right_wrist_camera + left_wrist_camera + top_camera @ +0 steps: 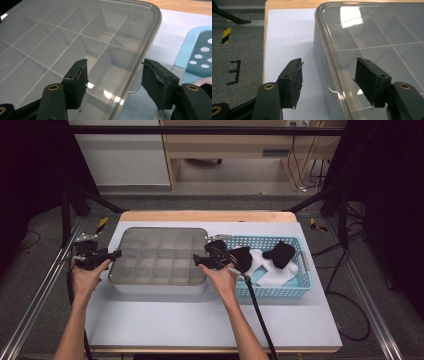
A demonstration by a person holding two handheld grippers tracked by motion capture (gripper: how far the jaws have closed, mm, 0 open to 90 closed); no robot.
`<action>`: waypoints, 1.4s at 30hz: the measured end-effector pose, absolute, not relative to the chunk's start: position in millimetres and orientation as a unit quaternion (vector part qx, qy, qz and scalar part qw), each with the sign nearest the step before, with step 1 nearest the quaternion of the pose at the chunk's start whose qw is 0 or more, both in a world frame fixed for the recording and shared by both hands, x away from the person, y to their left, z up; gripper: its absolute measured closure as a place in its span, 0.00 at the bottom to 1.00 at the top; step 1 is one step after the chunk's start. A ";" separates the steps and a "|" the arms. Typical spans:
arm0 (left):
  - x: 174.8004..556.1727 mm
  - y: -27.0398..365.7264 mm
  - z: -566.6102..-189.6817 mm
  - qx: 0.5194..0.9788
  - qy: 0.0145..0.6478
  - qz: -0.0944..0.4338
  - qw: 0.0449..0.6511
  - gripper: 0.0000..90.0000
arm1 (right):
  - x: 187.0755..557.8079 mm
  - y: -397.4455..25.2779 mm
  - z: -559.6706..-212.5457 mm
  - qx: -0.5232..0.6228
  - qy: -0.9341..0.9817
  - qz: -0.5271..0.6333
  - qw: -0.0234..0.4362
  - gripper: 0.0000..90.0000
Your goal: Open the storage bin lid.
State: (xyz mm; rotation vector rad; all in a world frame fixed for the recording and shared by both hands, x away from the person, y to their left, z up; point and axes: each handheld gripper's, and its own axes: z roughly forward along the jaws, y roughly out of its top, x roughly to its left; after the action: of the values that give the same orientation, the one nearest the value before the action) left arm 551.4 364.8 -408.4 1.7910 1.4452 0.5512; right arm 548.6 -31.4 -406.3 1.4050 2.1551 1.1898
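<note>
Both grippers, left gripper (118, 253) and right gripper (196, 259), spread astride the box (158, 258) lid's edges (lid not yet lifted).

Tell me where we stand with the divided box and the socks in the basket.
Nothing looks done yet: the clear lid is on the compartment box, and the black and white socks lie in the blue basket. In hand: the left gripper and right gripper, both open, straddle the lid's opposite edges. Left, probably: lifting the lid off and sorting socks into compartments.
</note>
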 end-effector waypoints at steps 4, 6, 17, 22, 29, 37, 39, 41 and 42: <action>550.4 360.5 -407.6 0.707 0.563 0.212 0.372 0.40 | 549.2 -31.3 -407.1 0.496 0.752 0.406 0.154 0.39; 549.9 359.4 -407.6 0.707 0.564 0.210 0.371 0.39 | 549.6 -31.7 -407.8 0.498 0.752 0.403 0.153 0.39; 552.2 355.6 -408.7 0.709 0.569 0.187 0.372 0.32 | 553.9 -32.8 -412.6 0.515 0.746 0.402 0.129 0.39; 551.1 352.9 -408.7 0.715 0.566 0.170 0.373 0.31 | 554.0 -32.4 -412.7 0.518 0.744 0.403 0.127 0.39; 551.6 347.0 -409.3 0.723 0.565 0.154 0.366 0.23 | 553.0 -30.3 -412.3 0.518 0.745 0.399 0.129 0.36; 560.9 346.0 -413.9 0.715 0.569 0.144 0.380 0.18 | 557.1 -27.3 -410.5 0.533 0.742 0.388 0.123 0.34; 561.3 345.8 -413.4 0.716 0.569 0.144 0.377 0.18 | 558.4 -25.4 -409.9 0.536 0.742 0.383 0.123 0.33; 561.0 345.7 -412.5 0.717 0.569 0.144 0.375 0.19 | 559.1 -25.0 -409.4 0.538 0.743 0.379 0.122 0.33; 560.6 345.5 -411.9 0.717 0.570 0.145 0.374 0.19 | 559.0 -24.8 -409.3 0.539 0.743 0.379 0.122 0.33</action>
State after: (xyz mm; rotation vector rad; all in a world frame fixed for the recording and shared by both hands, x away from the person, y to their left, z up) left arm 560.6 345.5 -411.9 1.8364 1.4593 0.3706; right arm 559.0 -24.8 -409.3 1.5728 2.1677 1.1061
